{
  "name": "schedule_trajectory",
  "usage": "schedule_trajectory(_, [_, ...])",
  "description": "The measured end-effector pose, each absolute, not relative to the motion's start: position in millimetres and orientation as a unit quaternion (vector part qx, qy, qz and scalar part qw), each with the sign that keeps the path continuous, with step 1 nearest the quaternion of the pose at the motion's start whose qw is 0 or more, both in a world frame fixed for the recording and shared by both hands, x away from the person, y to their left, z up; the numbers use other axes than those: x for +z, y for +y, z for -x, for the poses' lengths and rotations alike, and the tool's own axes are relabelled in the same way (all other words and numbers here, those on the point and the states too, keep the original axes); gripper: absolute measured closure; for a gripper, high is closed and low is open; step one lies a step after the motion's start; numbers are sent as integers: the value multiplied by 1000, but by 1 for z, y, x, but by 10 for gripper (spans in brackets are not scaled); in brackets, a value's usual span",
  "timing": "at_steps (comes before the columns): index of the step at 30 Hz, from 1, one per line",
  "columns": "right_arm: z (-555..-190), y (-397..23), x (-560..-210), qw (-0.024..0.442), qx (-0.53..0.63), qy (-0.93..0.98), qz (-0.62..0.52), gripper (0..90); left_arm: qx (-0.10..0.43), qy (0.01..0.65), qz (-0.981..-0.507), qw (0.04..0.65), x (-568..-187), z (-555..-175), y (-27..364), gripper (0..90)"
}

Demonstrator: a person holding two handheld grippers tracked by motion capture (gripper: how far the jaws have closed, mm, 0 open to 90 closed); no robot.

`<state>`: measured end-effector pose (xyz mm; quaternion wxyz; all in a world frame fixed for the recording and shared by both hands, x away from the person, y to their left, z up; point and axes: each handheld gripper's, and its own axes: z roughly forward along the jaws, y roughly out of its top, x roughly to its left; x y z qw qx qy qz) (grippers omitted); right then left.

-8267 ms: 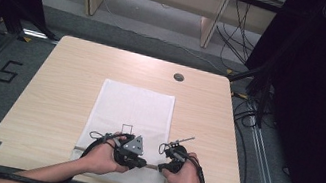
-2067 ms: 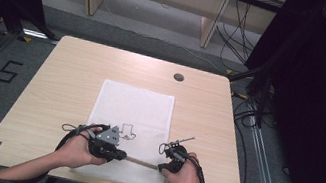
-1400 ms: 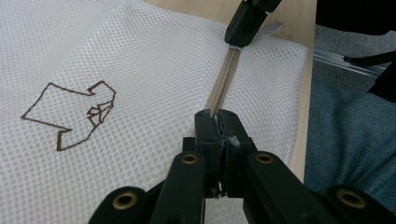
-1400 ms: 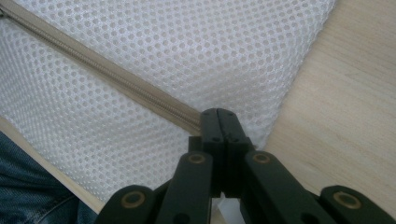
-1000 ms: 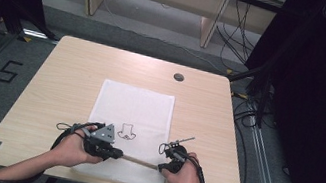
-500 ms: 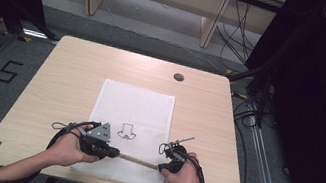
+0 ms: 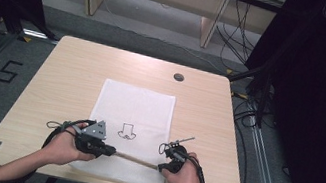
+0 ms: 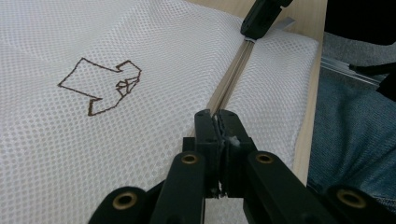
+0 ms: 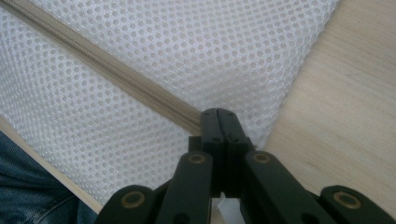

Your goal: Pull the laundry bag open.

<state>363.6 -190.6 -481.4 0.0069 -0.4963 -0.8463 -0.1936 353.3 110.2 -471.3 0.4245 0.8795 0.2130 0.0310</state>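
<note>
A white mesh bag [image 7: 136, 102] lies flat on the wooden table [image 7: 74, 65], with a small brown outline mark [image 7: 127, 132] stitched on it. A tan zipper [image 7: 136, 159] runs along its near edge. My left gripper [image 7: 111, 151] is shut on the zipper pull, a small pale piece pinched between its jaws [image 8: 217, 116]. The zipper [image 8: 233, 70] stretches from there to my right gripper [image 8: 259, 18]. That right gripper [image 7: 161, 166] is shut on the zipper's end by the bag's near right corner [image 9: 218, 114]. The stitched mark [image 8: 100, 86] lies to the left of the jaws.
A round cable hole [image 7: 178, 77] sits in the table near its far edge. The person's blue jeans [image 8: 345, 140] show just past the table's near edge. Bare wood [image 9: 336, 93] lies to the right of the bag. Dark cables trail on the floor to the right.
My left gripper has slid a little to the left along the zipper, and the tan strip between the two grippers has grown longer. The right gripper has stayed put.
</note>
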Motion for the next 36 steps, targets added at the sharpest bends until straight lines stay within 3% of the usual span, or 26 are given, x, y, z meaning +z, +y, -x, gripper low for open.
schedule_trajectory(36, [-363,-191,-481,4,-193,-845,499,900,36,226,-876,424,-470,-354,125,874])
